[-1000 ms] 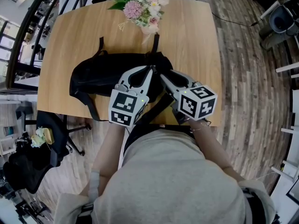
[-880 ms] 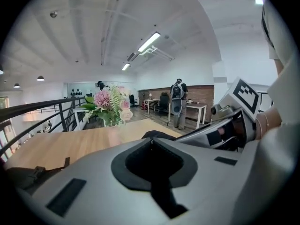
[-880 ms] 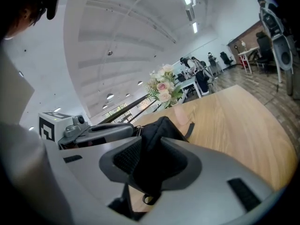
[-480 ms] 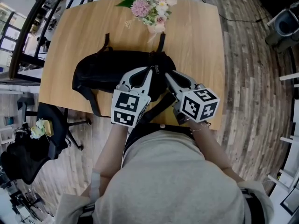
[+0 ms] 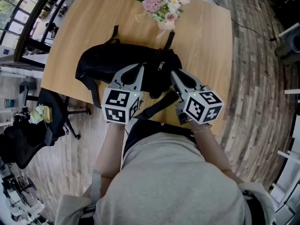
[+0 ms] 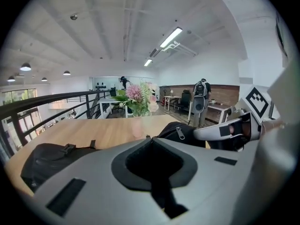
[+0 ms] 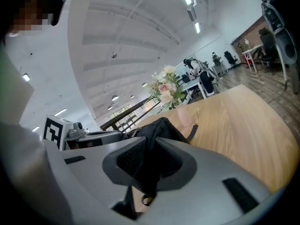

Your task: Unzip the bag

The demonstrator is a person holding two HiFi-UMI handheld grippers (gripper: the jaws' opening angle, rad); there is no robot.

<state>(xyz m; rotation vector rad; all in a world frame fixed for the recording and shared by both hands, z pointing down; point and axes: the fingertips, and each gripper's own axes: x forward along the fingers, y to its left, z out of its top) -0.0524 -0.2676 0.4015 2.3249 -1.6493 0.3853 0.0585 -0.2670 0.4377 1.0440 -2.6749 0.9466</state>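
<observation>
**A:** Where is everything right now?

**B:** The black backpack (image 5: 112,67) lies flat in the middle of the table (image 5: 84,27), with the flowers (image 5: 164,3) at its 12 o'clock. The left gripper (image 5: 139,68) has its jaws pressed together at the bag's top seam. A silver zipper pull (image 5: 161,65) lies free just at its 3 o'clock, so it isn't holding that one. I can't see whether a second tab is caught between the tips.

**A:** And the other one?

**B:** The right gripper (image 5: 174,74), at the pull's 4 o'clock, has just been closing. A fold of the backpack's black fabric stands pinched between its jaws.

**A:** So what could go wrong?

**B:** Three things, I think. If the left jaws hold nothing, or only a sliver of tab, a tug toward 9 o'clock would slip off. The right grip is on soft cloth, so it may lift and bunch the fabric instead of anchoring it, and loose fabric can jam a slider. If that anchor gives, the whole bag slides, and a strap (image 5: 168,40) lies right by the flowers.
</observation>
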